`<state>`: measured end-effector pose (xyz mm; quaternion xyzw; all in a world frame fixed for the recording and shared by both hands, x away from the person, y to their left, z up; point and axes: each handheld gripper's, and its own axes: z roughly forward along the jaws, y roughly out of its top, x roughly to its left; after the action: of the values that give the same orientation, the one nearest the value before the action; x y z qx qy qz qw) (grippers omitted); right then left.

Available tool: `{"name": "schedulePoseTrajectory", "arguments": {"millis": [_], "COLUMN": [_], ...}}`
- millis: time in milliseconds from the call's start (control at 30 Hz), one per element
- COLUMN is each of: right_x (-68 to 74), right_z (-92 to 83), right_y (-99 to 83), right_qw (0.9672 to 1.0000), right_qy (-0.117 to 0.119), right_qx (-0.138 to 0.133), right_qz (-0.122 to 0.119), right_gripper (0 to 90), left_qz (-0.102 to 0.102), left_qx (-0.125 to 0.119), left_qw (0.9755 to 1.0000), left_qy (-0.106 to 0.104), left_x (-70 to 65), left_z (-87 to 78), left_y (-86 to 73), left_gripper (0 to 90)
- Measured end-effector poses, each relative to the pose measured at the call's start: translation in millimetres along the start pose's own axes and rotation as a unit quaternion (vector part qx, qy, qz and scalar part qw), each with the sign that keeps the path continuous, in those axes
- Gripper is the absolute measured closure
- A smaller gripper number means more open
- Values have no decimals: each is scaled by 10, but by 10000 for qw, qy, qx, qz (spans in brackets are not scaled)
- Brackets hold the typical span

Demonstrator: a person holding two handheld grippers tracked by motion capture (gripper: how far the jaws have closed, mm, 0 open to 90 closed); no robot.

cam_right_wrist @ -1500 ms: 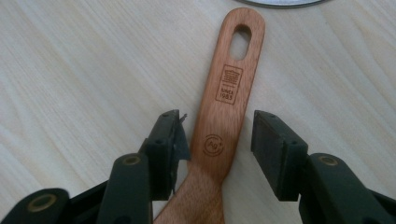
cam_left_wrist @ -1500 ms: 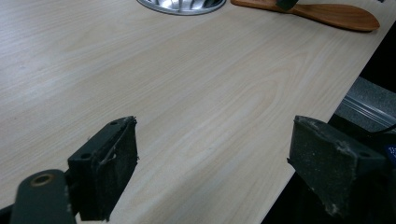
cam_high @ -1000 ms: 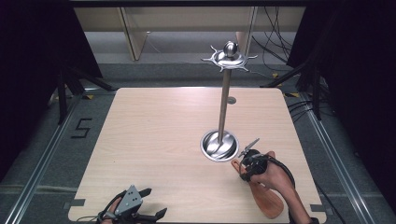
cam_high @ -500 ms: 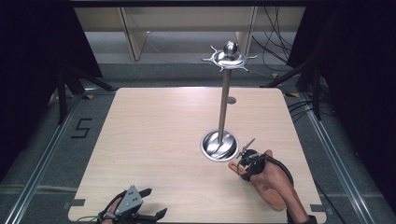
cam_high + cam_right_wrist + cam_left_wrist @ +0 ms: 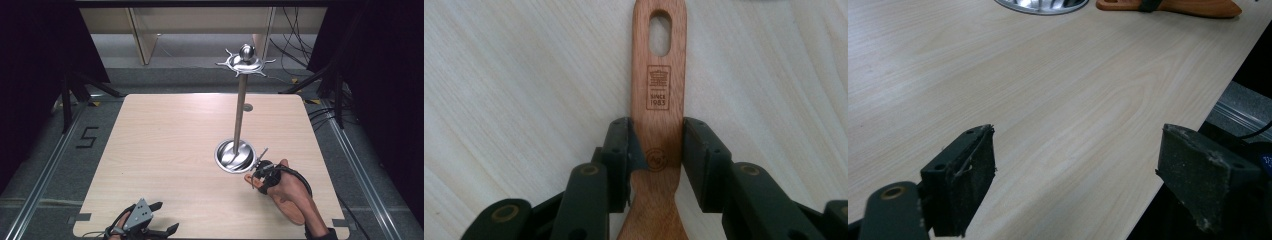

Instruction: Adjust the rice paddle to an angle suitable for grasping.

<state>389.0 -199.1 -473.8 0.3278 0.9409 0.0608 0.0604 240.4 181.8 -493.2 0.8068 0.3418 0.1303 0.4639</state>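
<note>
Right tongs [image 5: 656,165], jaws just closed, clamp the spatula [image 5: 658,107] handle flat on the counter [image 5: 165,150] just beside the stand [image 5: 235,156] base, while left tongs [image 5: 1075,192] hover apart at the counter's near edge.

One wooden spatula [image 5: 658,100], one metal stand [image 5: 240,115], two grippers: left gripper [image 5: 150,231], right gripper [image 5: 261,172].

Open tabletop [image 5: 165,150] left and centre, metal stand [image 5: 239,117] (tall pole) blocks right-centre — spatula [image 5: 287,197] beside its base.
</note>
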Motion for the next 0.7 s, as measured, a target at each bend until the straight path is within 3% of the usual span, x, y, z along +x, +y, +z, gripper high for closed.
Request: {"name": "schedulePoseTrajectory", "arguments": {"millis": [33, 67, 233, 300, 333, 367, 700], "right_x": [-30, 1, -25, -24, -4, -27, -60], "right_z": [9, -3, -35, -61, -84, -130, -383], "right_y": [-7, -13, -36, -59, -64, -86, -229], "right_qw": [9998, 10000, 9999, 9996, 9998, 9993, 9960], "right_qy": [-50, -43, -61, -159, -78, -115, -233], "right_qx": [7, 62, 18, -154, -194, -350, -856], "right_qz": [-177, -17, -134, -154, -52, -97, 82], "right_gripper": [661, 661, 661, 661, 661, 661, 662], "left_qz": [-50, -41, -19, -6, -27, -36, -11], "left_qx": [-41, -39, -30, -22, -33, -35, -32], "left_qw": [10000, 10000, 10000, 10000, 10000, 10000, 10000], "left_qy": [-19, -19, -8, -9, -7, -3, -5], "left_x": [-8, -8, -3, -2, -2, -2, -2], "left_z": [5, 3, 0, -1, 0, 0, 0], "left_y": [-1, -2, -1, -1, -1, 0, 1], "left_gripper": [149, 149, 149, 148, 148, 149, 148]}}
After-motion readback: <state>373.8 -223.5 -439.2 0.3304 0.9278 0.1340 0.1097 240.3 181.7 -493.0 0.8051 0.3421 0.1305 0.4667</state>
